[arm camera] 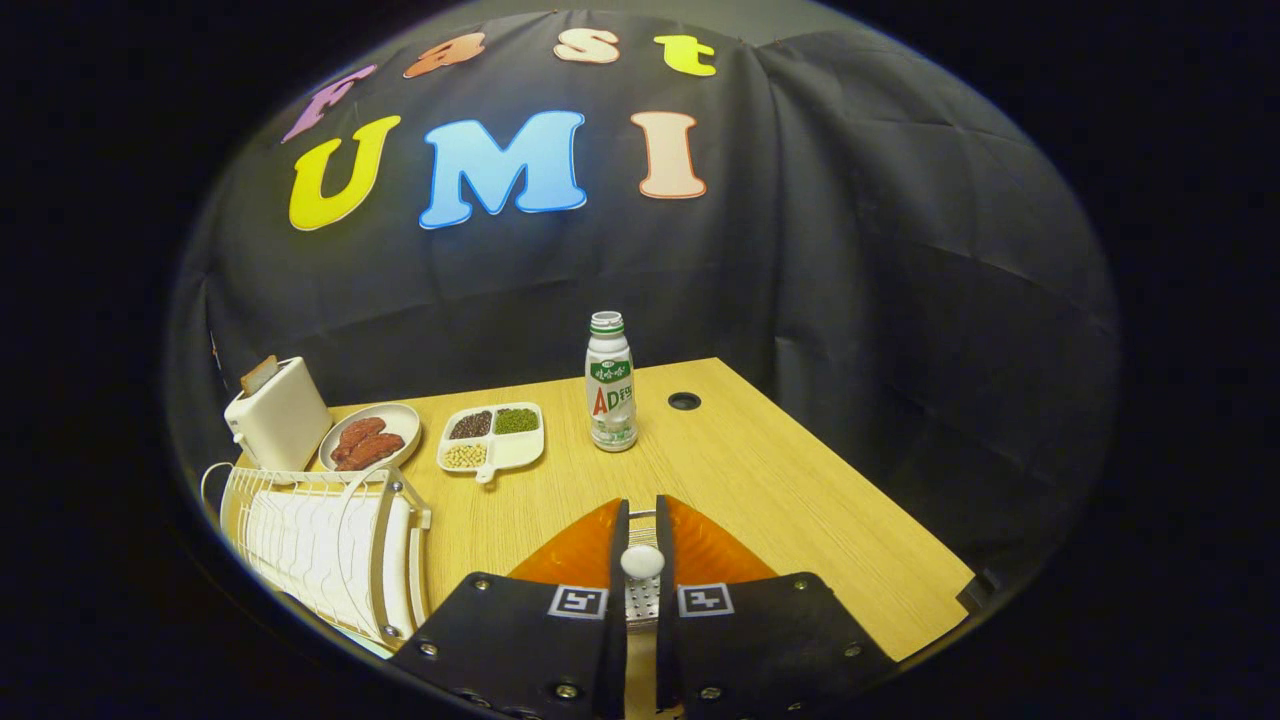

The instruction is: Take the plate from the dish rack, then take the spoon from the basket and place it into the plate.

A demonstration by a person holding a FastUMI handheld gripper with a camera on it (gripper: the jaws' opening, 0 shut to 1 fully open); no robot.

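My gripper (641, 510) hangs low over the wooden table (800, 500) with its two black fingers nearly together. They pinch a white spoon (641, 560), whose rounded end shows in the narrow gap between them. An orange plate (712, 552) lies flat on the table right under the fingers and shows on both sides of them. The rest of the spoon is hidden by the fingers. The white wire dish rack (320, 535) stands to the left of the fingers at the table's near left corner.
Beyond the rack stand a white toaster (277, 415), a white plate of brown sausages (370, 438) and a divided white dish of beans (493, 437). A white drink bottle (610, 385) stands straight ahead of the fingers. A cable hole (684, 401) is beside it.
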